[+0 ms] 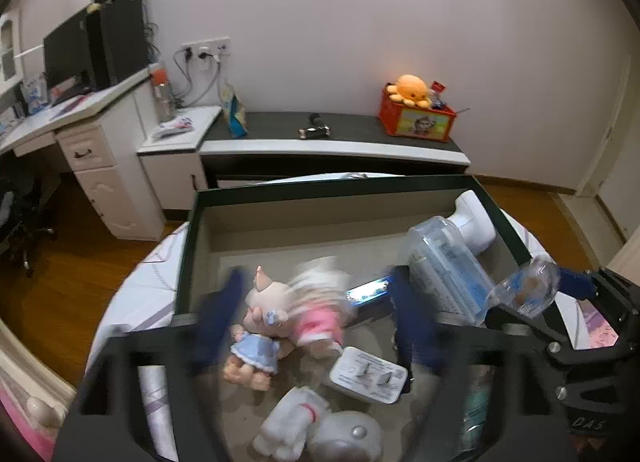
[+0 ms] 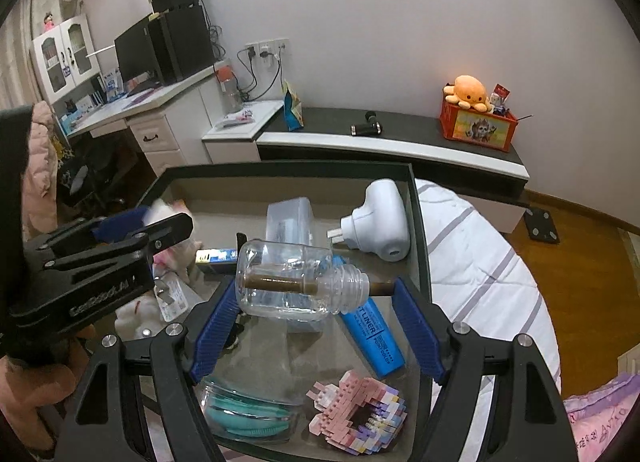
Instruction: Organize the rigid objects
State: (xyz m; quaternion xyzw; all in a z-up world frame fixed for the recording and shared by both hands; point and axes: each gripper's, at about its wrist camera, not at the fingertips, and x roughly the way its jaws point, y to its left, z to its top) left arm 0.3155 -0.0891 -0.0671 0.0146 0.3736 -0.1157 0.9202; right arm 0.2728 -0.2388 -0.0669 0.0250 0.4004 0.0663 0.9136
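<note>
A dark-rimmed shallow box [image 2: 416, 222] [image 1: 192, 222] on the bed holds the objects. My right gripper [image 2: 316, 294] is shut on a clear glass refill bottle [image 2: 296, 282] with a brown wick, held sideways above the box. It also shows in the left wrist view [image 1: 524, 290]. My left gripper [image 1: 316, 302] is open over two small dolls, one in blue [image 1: 256, 346], one in pink [image 1: 320, 318], both blurred. In the box lie a white plug-in device [image 2: 380, 218], a blue highlighter [image 2: 372, 334], a clear plastic case [image 2: 290, 222], a brick model [image 2: 360, 414] and a teal item in a clear tub [image 2: 248, 418].
A blister pack [image 1: 368, 374] and white plush toy [image 1: 320, 426] lie at the box's near end. The box rests on a striped white quilt [image 2: 480, 262]. Behind stand a low dark-topped cabinet [image 1: 360, 130] with an orange toy crate [image 1: 416, 118], and a white desk [image 1: 80, 110].
</note>
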